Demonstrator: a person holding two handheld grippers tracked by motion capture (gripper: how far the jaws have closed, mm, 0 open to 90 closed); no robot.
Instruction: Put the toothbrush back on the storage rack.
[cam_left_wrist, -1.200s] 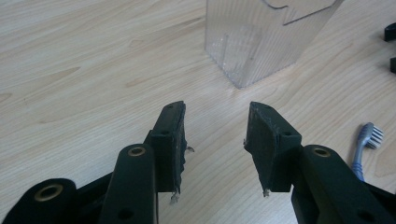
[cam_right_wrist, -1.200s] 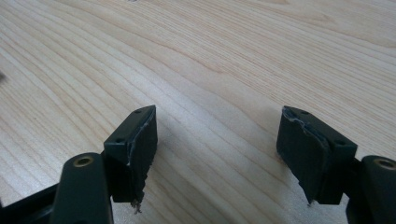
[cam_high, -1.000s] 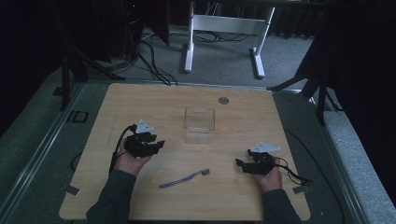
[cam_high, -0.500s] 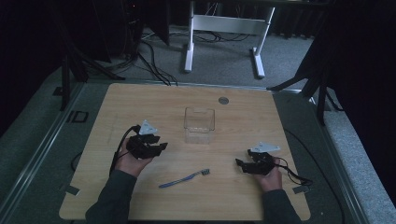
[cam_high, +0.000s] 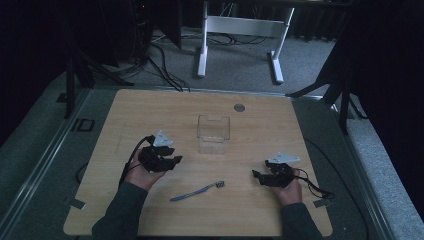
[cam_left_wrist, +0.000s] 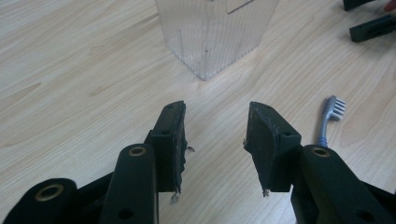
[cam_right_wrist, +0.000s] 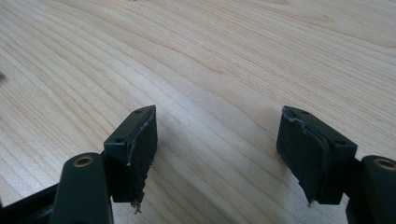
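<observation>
Toothbrush (cam_high: 197, 191) on table (cam_high: 150, 115) | clear box (cam_high: 213, 133) | no readable writing

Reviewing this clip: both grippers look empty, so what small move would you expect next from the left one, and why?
Probably the left gripper swings toward the toothbrush and lowers over its handle. Its jaws stand open and empty, the brush lies flat on the table between the hands, nearer the left one, and the clear box stands empty behind.

The tabletop (cam_high: 150, 110) carries one clear box (cam_high: 213, 133), one blue toothbrush (cam_high: 196, 191) and one small round disc (cam_high: 239, 107). Two tools are there: left tool (cam_high: 172, 159), right tool (cam_high: 258, 176).
</observation>
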